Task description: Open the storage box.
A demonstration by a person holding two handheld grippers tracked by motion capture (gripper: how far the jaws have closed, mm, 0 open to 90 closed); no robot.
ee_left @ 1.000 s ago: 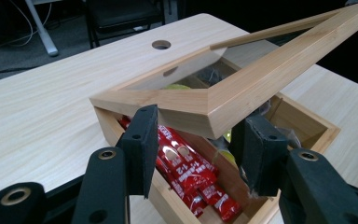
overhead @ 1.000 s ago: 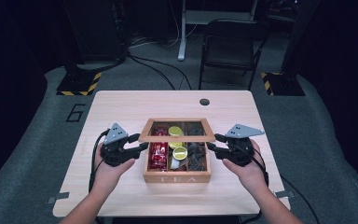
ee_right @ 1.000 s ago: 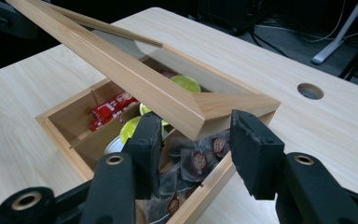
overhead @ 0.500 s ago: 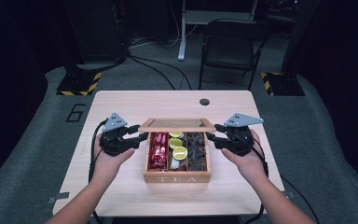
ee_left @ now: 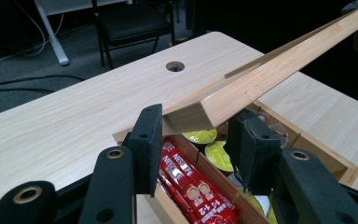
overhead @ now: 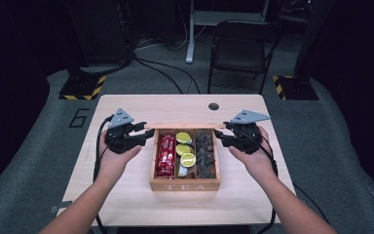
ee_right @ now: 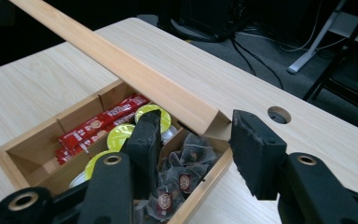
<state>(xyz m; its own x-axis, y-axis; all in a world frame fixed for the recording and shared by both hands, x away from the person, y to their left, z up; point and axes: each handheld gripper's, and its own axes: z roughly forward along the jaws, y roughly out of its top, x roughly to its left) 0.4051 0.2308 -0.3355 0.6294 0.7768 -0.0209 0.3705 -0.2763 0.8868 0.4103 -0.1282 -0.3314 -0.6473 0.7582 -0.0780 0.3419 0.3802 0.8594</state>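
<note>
At the left, the left gripper (ee_left: 193,140) has just been closing its jaws and clasps the left corner of the wooden lid (ee_left: 279,65), which stands raised on its hinge over the tea box (overhead: 185,184) in the middle of the tabletop (overhead: 126,200), nearer its front edge. At the right, the right gripper (ee_right: 193,140) straddles the lid's other corner, but I cannot tell whether its pads bite. If one side lets go or lifts faster, I judge the lid could twist, slip and drop onto the red packets (overhead: 166,155) and the lime-topped pods (overhead: 184,148).

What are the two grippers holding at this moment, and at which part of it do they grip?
Both hold the wooden lid of the tea box: the left gripper clamps its left front corner, the right gripper its right front corner, with the lid raised open.
</note>
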